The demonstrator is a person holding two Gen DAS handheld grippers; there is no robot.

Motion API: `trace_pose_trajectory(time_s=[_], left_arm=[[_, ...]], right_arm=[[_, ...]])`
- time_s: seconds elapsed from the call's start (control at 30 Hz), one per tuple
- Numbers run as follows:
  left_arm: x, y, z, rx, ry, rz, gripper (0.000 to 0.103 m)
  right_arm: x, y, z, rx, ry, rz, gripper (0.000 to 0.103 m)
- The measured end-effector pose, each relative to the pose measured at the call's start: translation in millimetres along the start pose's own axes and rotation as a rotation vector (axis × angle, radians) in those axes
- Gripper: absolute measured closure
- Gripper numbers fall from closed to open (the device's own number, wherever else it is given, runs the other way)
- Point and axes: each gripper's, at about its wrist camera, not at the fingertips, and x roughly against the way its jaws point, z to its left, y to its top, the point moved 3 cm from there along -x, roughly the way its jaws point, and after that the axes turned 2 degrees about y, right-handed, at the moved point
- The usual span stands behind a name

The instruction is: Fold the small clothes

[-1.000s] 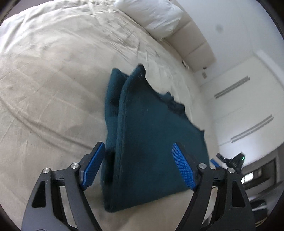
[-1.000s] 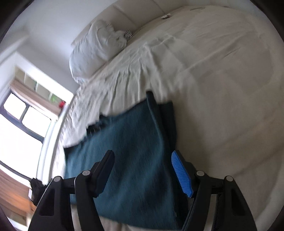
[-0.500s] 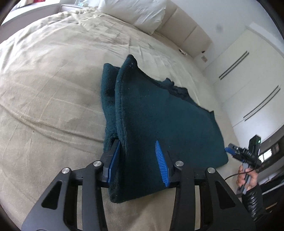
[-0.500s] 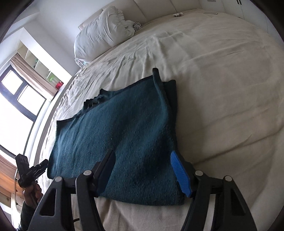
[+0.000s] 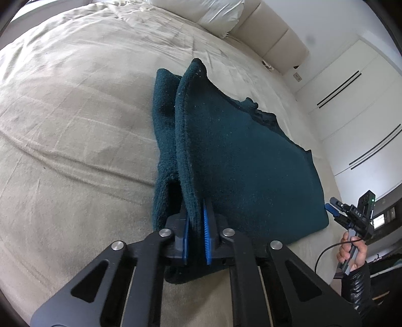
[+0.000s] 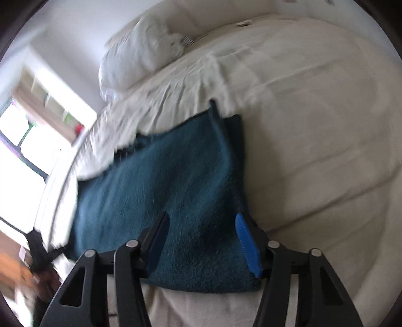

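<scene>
teal terry cloth, a small folded towel (image 5: 241,161), lies on the beige bed (image 5: 75,125), its long axis running from the near edge away toward the white pillow (image 5: 213,10) at the headboard. the left hand-held gripper (image 5: 197,234) is clamped on the towel's near left edge, blue pads pressed tight on a raised ridge of fabric that stands up and runs straight ahead of it. the right hand-held gripper (image 6: 206,241) hangs over the near right part of the towel (image 6: 163,191) with its jaws spread wide, nothing between them; that view is blurred, so whether its tips touch the cloth cannot be told. the coming move likely turns on this: the left side already has its hold, while the free bulk of the towel spreads off to the right of that pinched edge, so a fold would probably carry the gripped edge rightward across the long axis. in the left view the right hand (image 5: 351,251) and its tool appear well off beside the towel's right edge. small white lettering on that tool is too tiny to read; no brand or label shows on the towel.
</scene>
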Motion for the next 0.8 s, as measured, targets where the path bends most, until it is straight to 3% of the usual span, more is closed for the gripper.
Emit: trace_pose_trajectory(time_s=[0.17, 0.3, 0.37, 0.5, 0.7, 0.8], left_arm=[[-2, -1, 1, -0.001, -0.004, 0.006, 0.097], [-4, -1, 0, -0.005, -0.002, 0.01, 0.098], [-4, -1, -1, -0.009, -0.002, 0.011, 0.098], [-2, -1, -1, -0.018, -0.003, 0.009, 0.098], [-4, -2, -1, -0.011, -0.01, 0.006, 0.099], [-5, -2, 0, -0.006, -0.009, 0.01, 0.099]], right_arm=[[9, 0, -17, -0.042, -0.003, -0.008, 0.051], [3, -5, -8, 0.025, -0.01, 0.026, 0.058], [-5, -8, -5, 0.059, -0.043, 0.054, 0.066], [-8, -8, -9, 0.048, -0.06, 0.06, 0.092], [1, -7, -16, 0.026, -0.059, 0.04, 0.094], [5, -5, -26, -0.026, -0.055, 0.032, 0.085]])
